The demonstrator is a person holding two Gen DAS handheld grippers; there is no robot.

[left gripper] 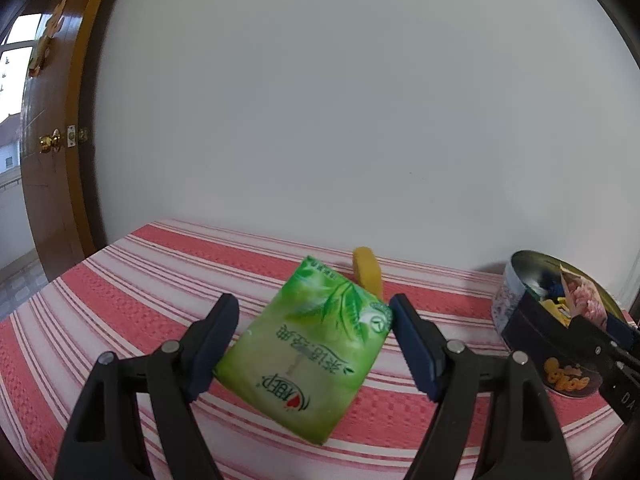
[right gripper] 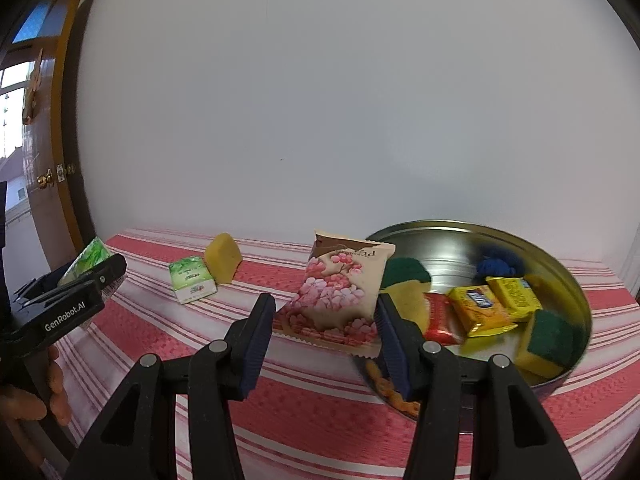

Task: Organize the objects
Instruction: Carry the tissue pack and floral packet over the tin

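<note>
**A:** Nearest you, the right gripper (right gripper: 324, 344): its fingers (right gripper: 256, 344) are clamped on the pink flowered snack packet (right gripper: 340, 292), one on each long edge, so the packet's long axis runs straight away from you, lifted off the striped surface (right gripper: 304, 412).

**B:** And where does it go from there?

**A:** The round tin (right gripper: 576, 292) lies just to the right of your right-hand finger, its near rim partly hidden behind it. My guess is a short carry right and forward puts the packet over the tin, where yellow wrapped bars (right gripper: 480, 310) and a sponge (right gripper: 548, 340) already lie.

**B:** The left side?

**A:** Your left gripper (left gripper: 312, 344) has its fingers (left gripper: 212, 348) closed on the green tissue pack (left gripper: 308, 344), held aloft, its long axis slanting up to the right. From there the tin (left gripper: 516, 304) sits well off to the right, so the right hand is much the nearer.

**B:** Anything farther back?

**A:** A second green tissue pack (right gripper: 191, 280) touching a yellow wedge (right gripper: 222, 256), both on the surface near the wall.
</note>
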